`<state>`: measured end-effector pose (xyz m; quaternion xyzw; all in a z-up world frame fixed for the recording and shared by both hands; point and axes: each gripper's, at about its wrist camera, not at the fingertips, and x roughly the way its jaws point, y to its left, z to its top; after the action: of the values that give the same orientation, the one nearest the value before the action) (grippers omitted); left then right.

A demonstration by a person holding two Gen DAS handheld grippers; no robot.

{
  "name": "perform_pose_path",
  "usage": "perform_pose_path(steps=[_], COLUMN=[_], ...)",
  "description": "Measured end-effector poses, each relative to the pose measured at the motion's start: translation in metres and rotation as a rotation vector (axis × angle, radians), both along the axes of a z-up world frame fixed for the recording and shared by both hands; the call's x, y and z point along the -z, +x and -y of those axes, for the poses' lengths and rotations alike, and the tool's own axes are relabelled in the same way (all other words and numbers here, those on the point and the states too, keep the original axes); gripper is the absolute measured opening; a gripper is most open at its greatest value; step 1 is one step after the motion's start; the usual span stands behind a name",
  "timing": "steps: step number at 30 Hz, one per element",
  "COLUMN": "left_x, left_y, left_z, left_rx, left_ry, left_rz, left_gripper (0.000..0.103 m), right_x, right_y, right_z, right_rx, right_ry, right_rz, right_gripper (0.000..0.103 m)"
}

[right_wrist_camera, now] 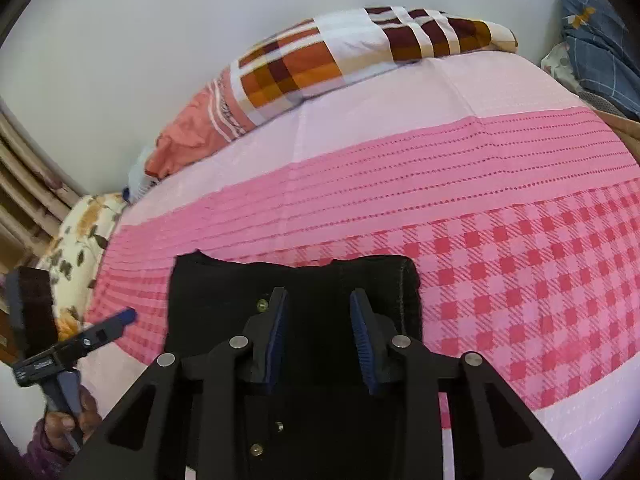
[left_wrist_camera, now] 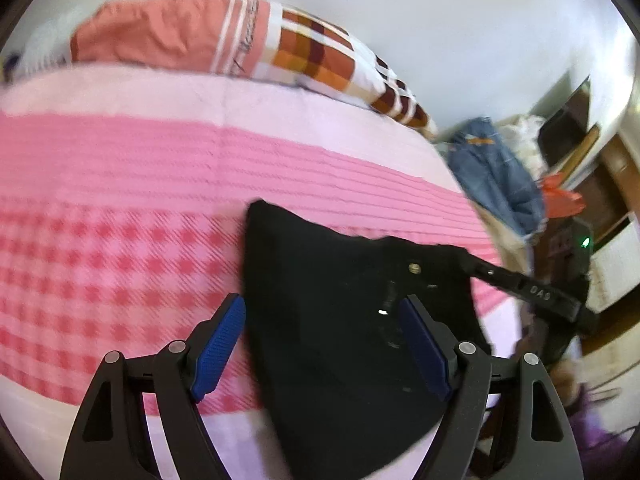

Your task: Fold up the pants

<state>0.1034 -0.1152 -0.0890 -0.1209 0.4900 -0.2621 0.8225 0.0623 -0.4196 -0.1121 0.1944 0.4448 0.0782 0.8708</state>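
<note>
Left gripper (left_wrist_camera: pixel 322 344) with blue pads spread wide, nothing pinched between them, hovering tilted down over the near edge of the bed. Beneath and between its fingers, black pants (left_wrist_camera: pixel 340 300) folded into a compact dark bundle, lying on the pink bedspread (left_wrist_camera: pixel 120 200) close to the near edge, with small metal buttons showing on the fabric. Right gripper (right_wrist_camera: pixel 319 340) set to a narrow gap, pads apart and not pressing on anything, likewise angled down above the same pants (right_wrist_camera: pixel 320 280); whether the fingertips brush the cloth cannot be told. In the right wrist view, the bundle seen as a rough rectangle with one thick folded edge on its right side. At the lower left of that view, a hand (right_wrist_camera: pixel 68 420) in a purple sleeve gripping the handle of the other tool. Bedspread checked in red and pink nearer the pants, striped pink further back, pale along the far edge. Along that far edge against the white wall, a patchwork pillow (right_wrist_camera: pixel 320 64) in orange, brown and white. Past the bed's side edge, blue jeans (left_wrist_camera: pixel 496 176) draped beside wooden furniture, somewhat blurred.
</note>
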Motion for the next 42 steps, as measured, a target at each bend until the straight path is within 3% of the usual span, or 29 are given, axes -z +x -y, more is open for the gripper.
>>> perform_pose_path(steps=[4,10,13,15,16,17,20,23,26,30,36,41,42], left_x=[-0.003,-0.011,-0.018,-0.022,-0.024,-0.026,-0.031,-0.037,-0.037,-0.018,0.034,0.062,0.061], left_y=[-0.004,-0.012,-0.016,-0.020,-0.021,-0.024,-0.032,-0.044,-0.052,-0.049,-0.029,-0.017,-0.016], left_z=[0.008,0.011,0.010,0.009,0.010,0.010,0.013,0.015,0.018,0.019,0.027,0.043,0.046], left_rx=[-0.012,-0.055,-0.072,-0.083,-0.087,-0.094,-0.117,-0.137,-0.125,-0.079,0.098,0.265,0.270], left_ry=[0.132,0.243,0.278,0.289,0.296,0.309,0.367,0.405,0.419,0.427,0.354,0.172,0.175], left_rz=[0.079,0.175,0.211,0.235,0.243,0.254,0.298,0.354,0.377,0.309,0.042,-0.158,-0.134], left_gripper=[0.079,0.079,0.079,0.079,0.079,0.082,0.091,0.095,0.103,0.103,0.103,0.102,0.102], right_x=[0.008,-0.001,-0.023,-0.038,-0.043,-0.047,-0.058,-0.060,-0.049,-0.019,0.027,0.048,0.051], right_y=[0.006,-0.004,-0.025,-0.045,-0.051,-0.057,-0.082,-0.096,-0.096,-0.083,-0.054,-0.034,-0.031], right_z=[-0.002,-0.001,-0.010,-0.020,-0.024,-0.029,-0.045,-0.047,-0.028,0.013,0.047,0.039,0.037], right_rx=[0.002,0.026,0.029,0.013,0.009,0.007,0.000,-0.014,0.003,0.025,0.002,-0.073,-0.078], right_ry=[-0.045,-0.009,-0.037,-0.053,-0.067,-0.090,-0.152,-0.185,-0.185,-0.094,0.092,0.133,0.138], right_rz=[-0.037,-0.022,0.054,0.113,0.127,0.143,0.198,0.206,0.157,0.054,-0.068,-0.131,-0.140], right_gripper=[0.031,0.038,0.053,0.054,0.060,0.068,0.078,0.098,0.098,0.098,0.098,0.083,0.082])
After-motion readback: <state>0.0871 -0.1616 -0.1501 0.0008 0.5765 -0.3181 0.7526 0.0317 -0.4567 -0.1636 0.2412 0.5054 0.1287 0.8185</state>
